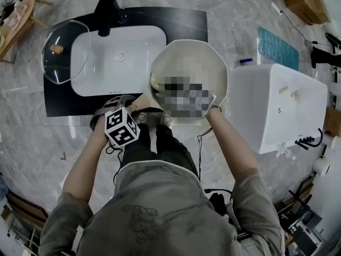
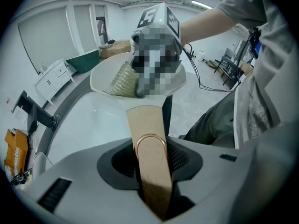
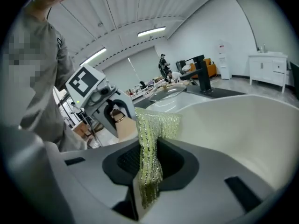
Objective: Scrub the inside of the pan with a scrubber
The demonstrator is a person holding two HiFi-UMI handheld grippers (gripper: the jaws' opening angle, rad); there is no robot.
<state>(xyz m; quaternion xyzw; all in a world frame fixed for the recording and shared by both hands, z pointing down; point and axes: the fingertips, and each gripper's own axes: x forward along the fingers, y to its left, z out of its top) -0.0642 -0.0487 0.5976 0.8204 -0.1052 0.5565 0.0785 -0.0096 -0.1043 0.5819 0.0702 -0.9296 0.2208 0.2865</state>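
Observation:
A cream, many-sided pan [image 1: 189,63] is held over the counter beside the sink. Its tan wooden handle [image 2: 150,143] runs back between the jaws of my left gripper [image 2: 152,171], which is shut on it. In the head view that gripper [image 1: 121,126] sits at the pan's near-left edge. My right gripper [image 3: 148,171] is shut on a yellow-green mesh scrubber [image 3: 152,139]. The scrubber [image 1: 155,82] rests against the pan's inner left wall [image 3: 233,125]. A mosaic patch hides most of the right gripper in the head view.
A white sink [image 1: 117,57] in a black surround lies behind the pan, with a black faucet [image 1: 106,12]. A glass lid [image 1: 66,49] leans at the sink's left end. A white box-shaped unit [image 1: 279,105] stands to the right, with a teal mat [image 1: 277,47] behind it.

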